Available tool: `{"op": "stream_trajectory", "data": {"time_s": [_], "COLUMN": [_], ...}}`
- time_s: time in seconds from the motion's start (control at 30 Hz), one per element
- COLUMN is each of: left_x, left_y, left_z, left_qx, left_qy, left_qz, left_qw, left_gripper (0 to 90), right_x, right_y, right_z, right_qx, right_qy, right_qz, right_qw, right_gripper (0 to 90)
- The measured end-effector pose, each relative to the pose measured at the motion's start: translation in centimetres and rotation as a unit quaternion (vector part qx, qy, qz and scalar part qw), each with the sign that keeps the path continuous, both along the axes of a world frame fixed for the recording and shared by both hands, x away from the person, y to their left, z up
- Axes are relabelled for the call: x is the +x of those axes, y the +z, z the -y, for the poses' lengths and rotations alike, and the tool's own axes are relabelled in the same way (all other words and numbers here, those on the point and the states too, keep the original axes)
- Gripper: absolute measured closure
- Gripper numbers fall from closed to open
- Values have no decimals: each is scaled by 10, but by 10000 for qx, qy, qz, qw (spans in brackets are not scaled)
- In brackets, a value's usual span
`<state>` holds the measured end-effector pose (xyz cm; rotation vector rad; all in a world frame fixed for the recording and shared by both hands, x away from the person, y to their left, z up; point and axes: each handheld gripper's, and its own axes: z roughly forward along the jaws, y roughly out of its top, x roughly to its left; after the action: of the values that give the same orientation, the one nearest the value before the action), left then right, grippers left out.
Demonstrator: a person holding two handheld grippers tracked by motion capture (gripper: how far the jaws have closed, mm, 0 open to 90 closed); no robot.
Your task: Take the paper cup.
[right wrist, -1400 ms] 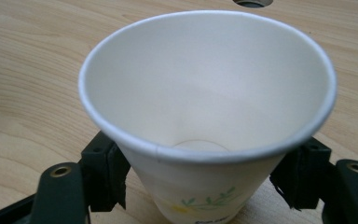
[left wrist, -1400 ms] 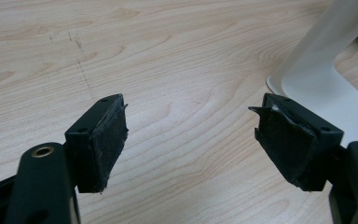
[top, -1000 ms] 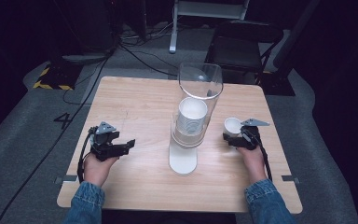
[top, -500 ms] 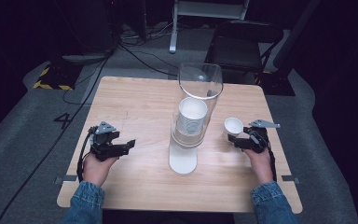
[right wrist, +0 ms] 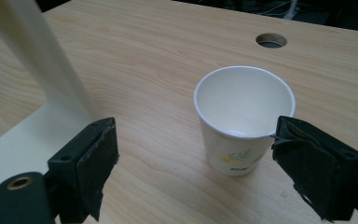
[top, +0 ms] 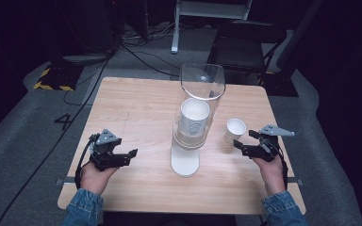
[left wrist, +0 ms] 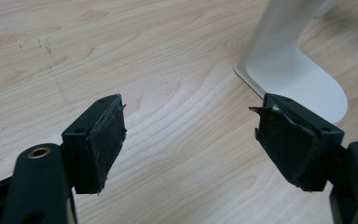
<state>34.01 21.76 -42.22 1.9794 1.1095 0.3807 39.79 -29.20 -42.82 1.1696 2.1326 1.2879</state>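
Standing on wood table (top: 136, 108): paper cup (top: 235, 130); dark room; both jaws apart, empty

A lab or recording studio: a wooden bench (top: 136, 108) stands alone on grey carpet (top: 23, 141) among black walls, loose cables (top: 136, 49), hazard tape (top: 52, 85) and a floor number 4 (top: 63, 121).

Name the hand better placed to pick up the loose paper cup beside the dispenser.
Right. The right gripper sits just beside the paper cup, jaws open and aimed at it; in the right gripper view the cup stands just beyond them. The left gripper is across the dispenser, far from the cup.
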Motion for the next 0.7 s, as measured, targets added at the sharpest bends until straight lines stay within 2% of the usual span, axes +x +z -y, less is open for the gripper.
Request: {"op": "stream_trajectory", "data": {"time_s": [0.13, 0.27, 0.33, 0.37, 0.47, 0.53, 0.6, 0.7], "left_x": [-10, -22, -26, -28, -35, -37, -39, -40], "left_y": [2, 0, -3, -5, -15, -23, -30, -36], "left_z": [3, 5, 5, 5, 4, 3, 4, 5], "left_qx": [-27, -47, 19, 11, 8, 22, -8, 106], "left_qy": [-121, -248, -318, -345, -510, -561, -601, -634], "left_qz": [60, 64, 95, 93, 294, 320, 245, 234], "left_qw": [9999, 9997, 9994, 9994, 9983, 9979, 9979, 9977], "left_gripper": [235, 231, 226, 222, 232, 230, 221, 206], "right_x": [-14, -27, -33, -36, -43, -46, -48, -47], "right_y": [1, -2, -3, -4, -8, -12, -17, -26], "right_z": [-5, -14, -19, -22, -29, -33, -37, -41], "right_qx": [73, 9, -41, -32, -13, 19, 24, -66], "right_qy": [312, 676, 814, 879, 1018, 1044, 1081, 1184], "right_qz": [24, 37, 52, 49, 74, 95, 68, -85], "right_qw": [9995, 9977, 9967, 9961, 9948, 9945, 9941, 9929], "right_gripper": [145, 146, 146, 147, 146, 148, 150, 152]}}
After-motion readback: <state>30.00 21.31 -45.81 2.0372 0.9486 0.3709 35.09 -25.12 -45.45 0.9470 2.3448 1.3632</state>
